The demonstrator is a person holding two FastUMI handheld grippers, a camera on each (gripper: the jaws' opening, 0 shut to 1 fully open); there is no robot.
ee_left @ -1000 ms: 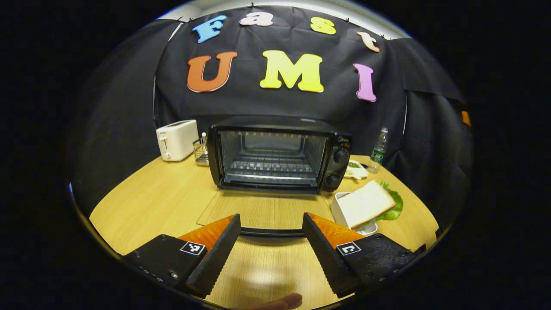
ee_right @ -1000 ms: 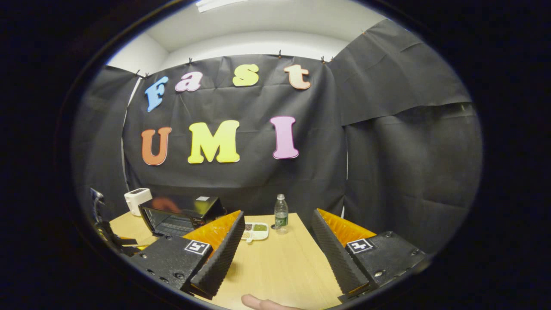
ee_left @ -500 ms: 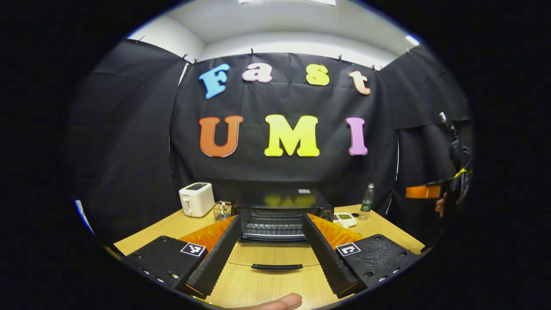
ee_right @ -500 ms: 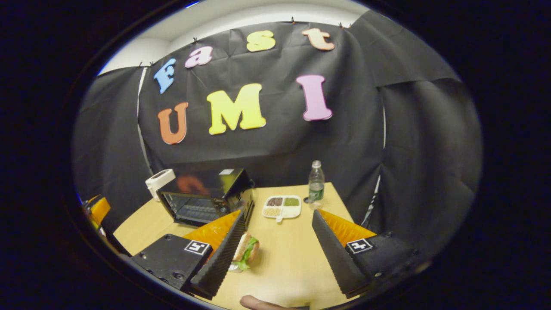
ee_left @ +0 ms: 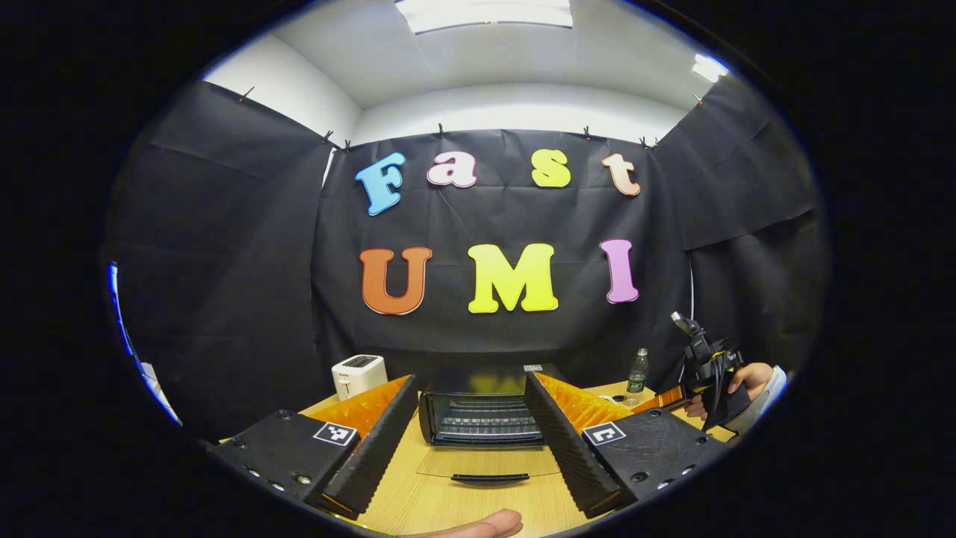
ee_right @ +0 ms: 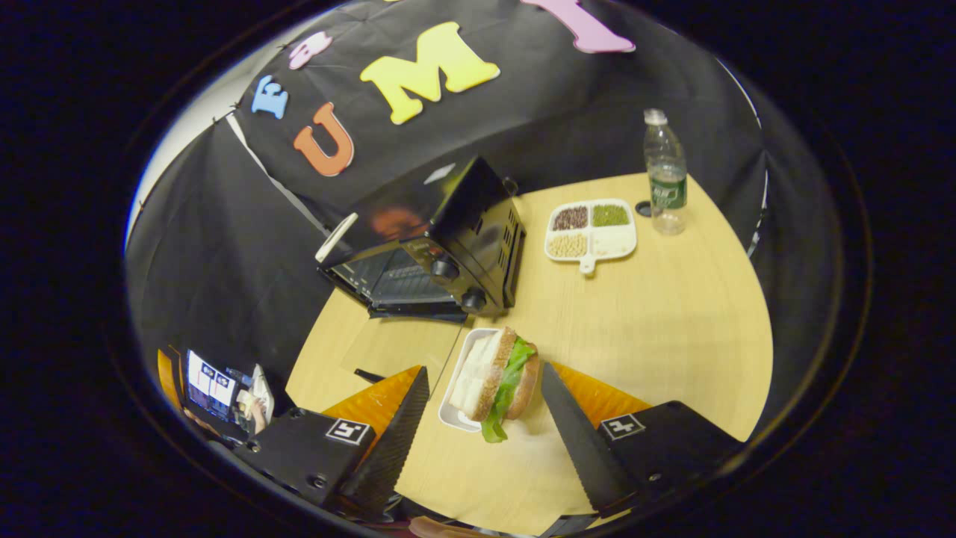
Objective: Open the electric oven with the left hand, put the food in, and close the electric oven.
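where the oven (ee_right: 441, 239) gapes — one sandwich (ee_right: 499, 379), one bottle (ee_right: 665, 175)

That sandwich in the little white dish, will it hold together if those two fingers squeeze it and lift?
The sandwich probably squashes easily: soft bread slices around loose lettuce. It leans on edge in the white dish, so a push might tip it flat. The hanging lettuce could slip out. The right gripper is open around it, not yet touching.
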